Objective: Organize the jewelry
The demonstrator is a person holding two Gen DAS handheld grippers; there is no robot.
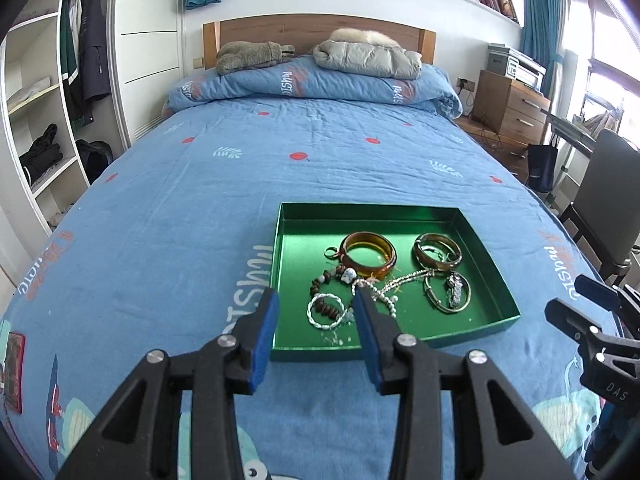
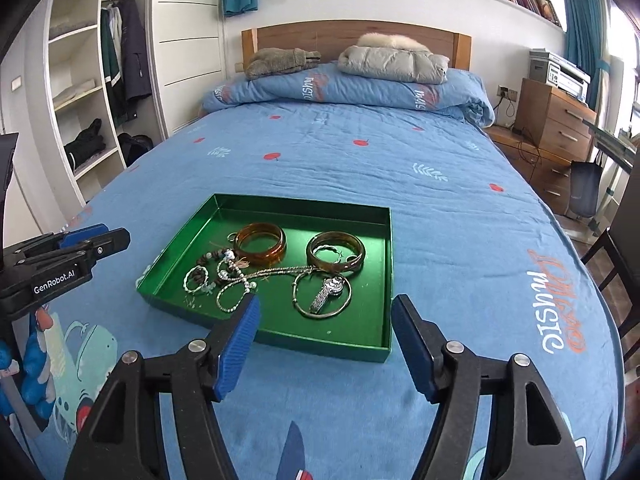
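A shallow green tray lies on the blue bedspread and holds the jewelry. Inside are an amber bangle, a brown bangle, a silver watch lying inside thin metal hoops, a wooden bead string, a twisted silver ring bracelet and silver chains. My left gripper hangs open above the tray's near left corner, nothing between its blue pads. My right gripper is open over the tray's near edge, empty too.
The bed stretches far ahead to a folded blue quilt and a wooden headboard. An open wardrobe stands on the left. On the right are a wooden drawer unit and a dark chair.
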